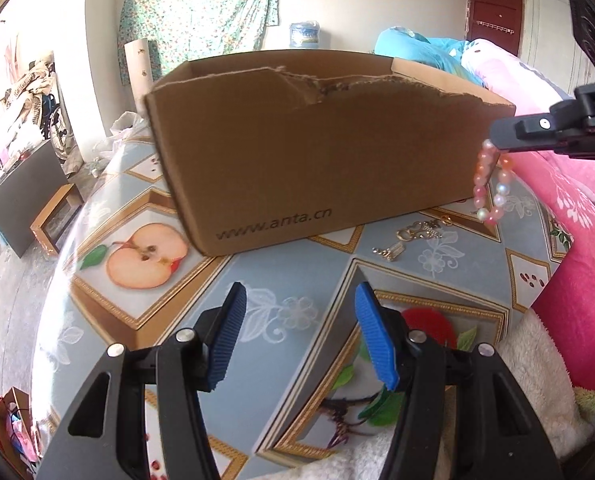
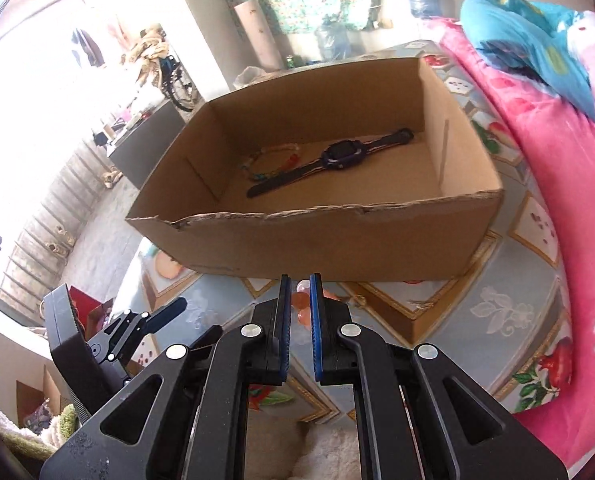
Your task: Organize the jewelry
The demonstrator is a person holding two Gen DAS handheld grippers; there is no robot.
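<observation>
Jewelry: a pink bead bracelet [image 1: 489,182] dangles pinched in the right hand-held gripper [image 2: 300,286], mostly hidden between its fingers. Left hand-held gripper [image 1: 299,332] hangs spread, empty. Beyond, a gold chain [image 1: 411,238] lies by the cardboard box [image 2: 337,232], whose near wall hides a watch [image 2: 337,156] from the left view.

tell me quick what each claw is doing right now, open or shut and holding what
Left claw: open, holding nothing.
Right claw: shut on the pink bead bracelet, which hangs below it.
</observation>
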